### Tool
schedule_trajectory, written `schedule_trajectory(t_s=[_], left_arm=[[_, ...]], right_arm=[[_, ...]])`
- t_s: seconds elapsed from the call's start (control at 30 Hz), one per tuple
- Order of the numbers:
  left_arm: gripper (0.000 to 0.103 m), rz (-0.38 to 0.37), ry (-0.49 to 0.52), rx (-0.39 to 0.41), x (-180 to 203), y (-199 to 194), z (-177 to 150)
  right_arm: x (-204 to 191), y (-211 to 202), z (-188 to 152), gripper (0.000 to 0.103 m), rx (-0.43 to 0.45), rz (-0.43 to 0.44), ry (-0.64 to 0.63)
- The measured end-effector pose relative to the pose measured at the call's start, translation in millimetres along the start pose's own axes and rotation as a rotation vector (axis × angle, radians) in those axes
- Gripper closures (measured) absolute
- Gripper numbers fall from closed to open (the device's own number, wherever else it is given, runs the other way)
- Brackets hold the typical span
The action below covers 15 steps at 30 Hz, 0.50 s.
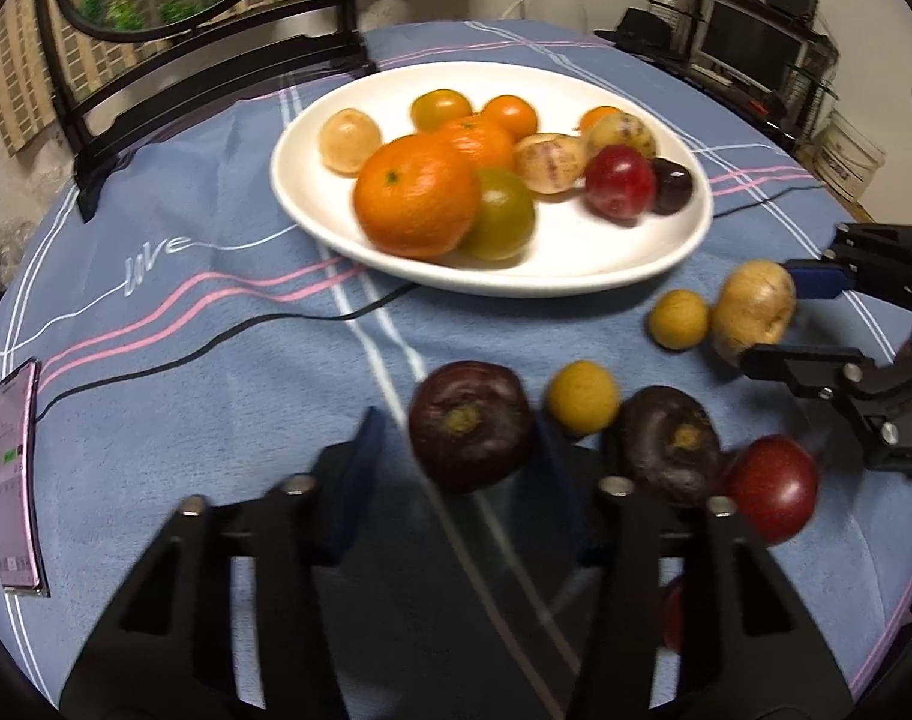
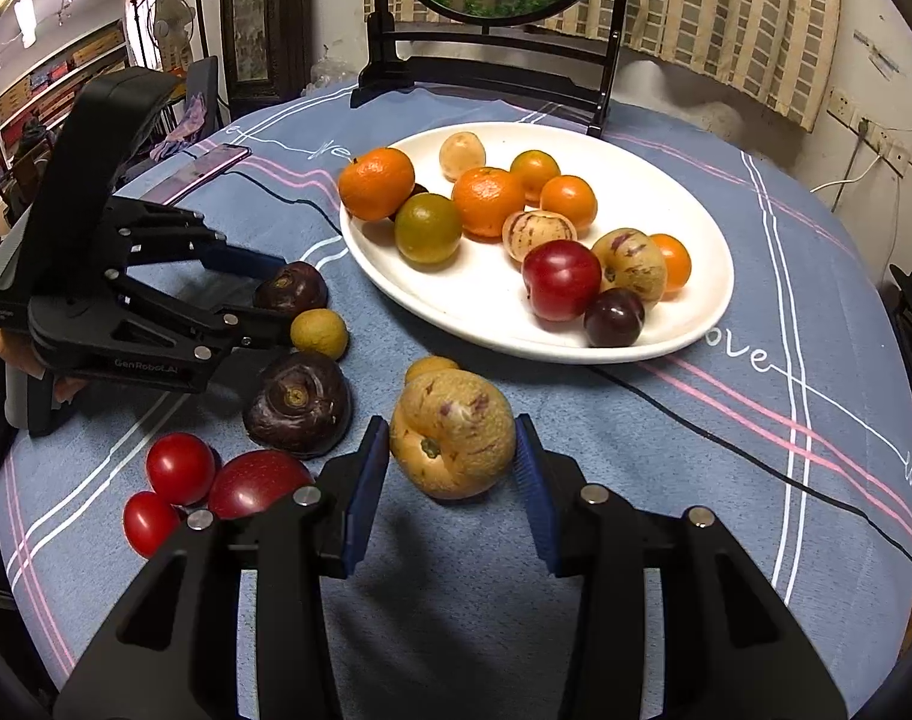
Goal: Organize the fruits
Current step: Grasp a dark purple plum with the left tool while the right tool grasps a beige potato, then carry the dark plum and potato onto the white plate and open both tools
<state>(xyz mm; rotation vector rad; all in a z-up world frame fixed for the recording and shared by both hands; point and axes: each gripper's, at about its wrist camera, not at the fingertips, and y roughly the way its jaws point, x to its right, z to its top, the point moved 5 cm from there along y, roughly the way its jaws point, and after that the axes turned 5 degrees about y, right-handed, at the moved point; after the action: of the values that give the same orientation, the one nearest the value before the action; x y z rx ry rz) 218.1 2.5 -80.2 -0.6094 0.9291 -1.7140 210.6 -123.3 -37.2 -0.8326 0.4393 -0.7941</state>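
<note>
A white plate [image 1: 312,204] [image 2: 492,324] holds several oranges, pepino melons, a red plum and a dark plum. On the cloth lie loose fruits. My left gripper [image 1: 456,450] [image 2: 270,294] is open around a dark purple fruit [image 1: 471,423] [image 2: 291,288], fingers on either side of it. My right gripper [image 2: 453,468] [image 1: 774,315] is open around a tan pepino melon [image 2: 453,432] [image 1: 753,309]; its blue pads stand close to the melon's sides. A second dark purple fruit [image 2: 300,405] [image 1: 666,441], two small yellow fruits [image 1: 582,399] [image 1: 678,319], a red plum [image 2: 258,483] and cherry tomatoes [image 2: 180,468] lie nearby.
The round table has a blue striped cloth [image 2: 696,450]. A phone [image 1: 15,480] [image 2: 207,165] lies near its left edge. A dark wooden stand with a round painted panel [image 2: 492,60] [image 1: 216,78] stands behind the plate. A shelf with a monitor [image 1: 750,54] is beyond the table.
</note>
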Motion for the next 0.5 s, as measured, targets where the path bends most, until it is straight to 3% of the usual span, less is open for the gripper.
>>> schedule_trajectory(t_s=[0.23,0.5], left_arm=[[0.06,-0.005,-0.015,-0.009,0.5,-4.5,0.5],[0.06,-0.005,-0.08,0.041,-7.3,-18.5,14.0]], right_arm=[[3.3,-3.2,1.9,0.059,0.013,0.003,0.011],[10.2,-10.8,8.8,0.059,0.058,0.012,0.047]])
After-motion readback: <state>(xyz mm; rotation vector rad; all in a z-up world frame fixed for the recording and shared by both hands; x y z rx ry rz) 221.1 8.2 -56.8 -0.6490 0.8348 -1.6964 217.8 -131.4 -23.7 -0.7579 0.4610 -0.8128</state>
